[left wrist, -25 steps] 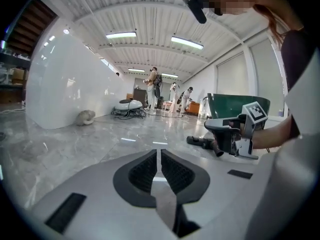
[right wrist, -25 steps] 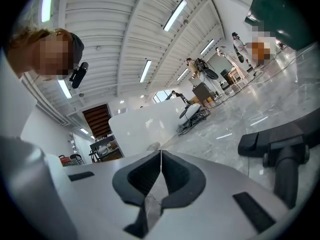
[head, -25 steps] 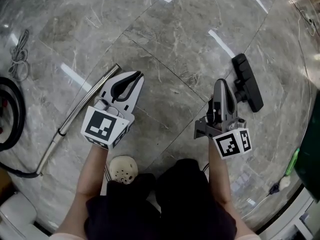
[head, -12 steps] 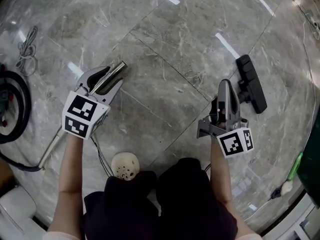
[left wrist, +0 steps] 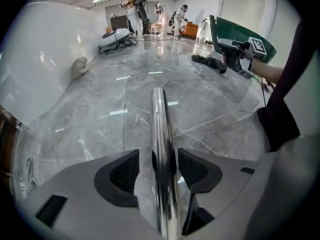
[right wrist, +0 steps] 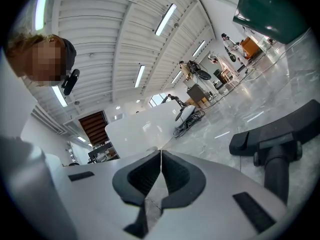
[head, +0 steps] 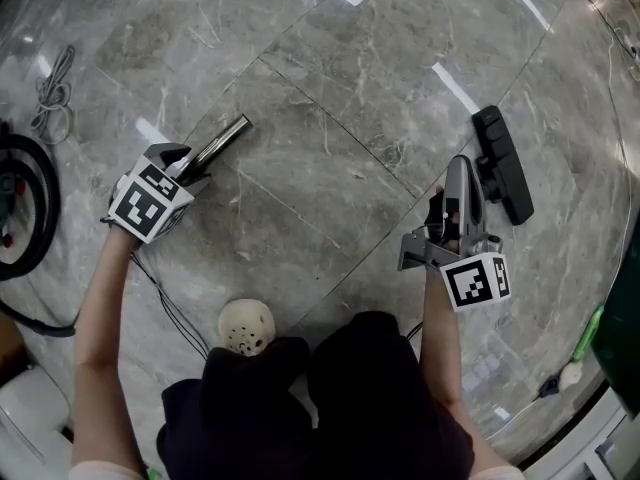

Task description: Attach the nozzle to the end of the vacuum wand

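Observation:
The chrome vacuum wand (head: 222,140) lies on the marble floor at the left, its open end pointing up and right. My left gripper (head: 180,163) points steeply down over it. Its jaws have just been opening and now straddle the wand (left wrist: 159,129), with the left pad (left wrist: 125,171) standing clear of the tube. The black floor nozzle (head: 500,163) lies on the floor at the right. My right gripper (head: 458,166) hangs level just left of the nozzle, shut and empty. In the right gripper view its pads meet (right wrist: 160,151) and the nozzle (right wrist: 280,134) lies beyond.
A black hose (head: 25,218) loops at the far left, with a coiled cable (head: 50,93) above it. A cream perforated shoe (head: 247,328) stands near the person's legs. A thin cord trails from the left hand. A green-handled tool (head: 585,326) lies at the right edge.
The left gripper has swung left and down, tipped nose-down over the wand, and its jaws have opened around the tube. The right gripper has stayed put.

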Available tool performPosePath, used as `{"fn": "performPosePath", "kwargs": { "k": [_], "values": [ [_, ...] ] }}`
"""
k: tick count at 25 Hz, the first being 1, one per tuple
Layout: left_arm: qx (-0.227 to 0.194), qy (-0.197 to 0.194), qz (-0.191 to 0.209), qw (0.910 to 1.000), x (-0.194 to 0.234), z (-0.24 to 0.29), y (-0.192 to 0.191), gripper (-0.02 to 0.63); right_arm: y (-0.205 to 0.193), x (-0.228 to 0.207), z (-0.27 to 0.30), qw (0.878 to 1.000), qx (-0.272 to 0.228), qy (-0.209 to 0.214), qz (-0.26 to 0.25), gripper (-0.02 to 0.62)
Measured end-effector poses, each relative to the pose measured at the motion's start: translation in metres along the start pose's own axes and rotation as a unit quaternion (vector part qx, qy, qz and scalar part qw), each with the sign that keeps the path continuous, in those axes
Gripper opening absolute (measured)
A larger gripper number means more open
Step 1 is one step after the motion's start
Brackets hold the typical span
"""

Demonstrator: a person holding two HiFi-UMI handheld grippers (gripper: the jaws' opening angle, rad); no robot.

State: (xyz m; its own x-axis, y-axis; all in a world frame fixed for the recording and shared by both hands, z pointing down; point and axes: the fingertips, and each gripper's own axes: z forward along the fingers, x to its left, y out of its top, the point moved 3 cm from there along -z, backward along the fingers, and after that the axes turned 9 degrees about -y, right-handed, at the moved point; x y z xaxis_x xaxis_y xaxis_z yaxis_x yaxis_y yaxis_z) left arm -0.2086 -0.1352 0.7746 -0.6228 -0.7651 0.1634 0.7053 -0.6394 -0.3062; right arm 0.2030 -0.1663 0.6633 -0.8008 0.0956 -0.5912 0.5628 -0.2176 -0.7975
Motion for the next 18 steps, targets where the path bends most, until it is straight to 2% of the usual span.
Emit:
{"fn": "performPosePath", "kwargs": {
  "k": [5, 7, 13, 18],
  "values": [
    [0.040, -0.020, 0.010, 0.9990, -0.001, 0.016, -0.005, 0.220, 0.009, -0.003, -0.003, 1.000, -0.009, -0.006, -0.005, 0.017],
    [0.054, -0.030, 0.009, 0.9981, -0.004, 0.020, -0.008, 0.156, 0.011, -0.005, -0.004, 1.000, -0.013, -0.009, -0.006, 0.017],
    [0.028, -0.038, 0.013, 0.9988, -0.007, 0.018, -0.007, 0.152, 0.010, -0.012, -0.007, 1.000, -0.013, -0.021, -0.001, 0.017],
    [0.006, -0.084, 0.029, 0.9960, -0.034, 0.021, 0.008, 0.152, 0.017, -0.022, -0.008, 0.999, -0.017, -0.033, -0.002, 0.017]
  ]
}}
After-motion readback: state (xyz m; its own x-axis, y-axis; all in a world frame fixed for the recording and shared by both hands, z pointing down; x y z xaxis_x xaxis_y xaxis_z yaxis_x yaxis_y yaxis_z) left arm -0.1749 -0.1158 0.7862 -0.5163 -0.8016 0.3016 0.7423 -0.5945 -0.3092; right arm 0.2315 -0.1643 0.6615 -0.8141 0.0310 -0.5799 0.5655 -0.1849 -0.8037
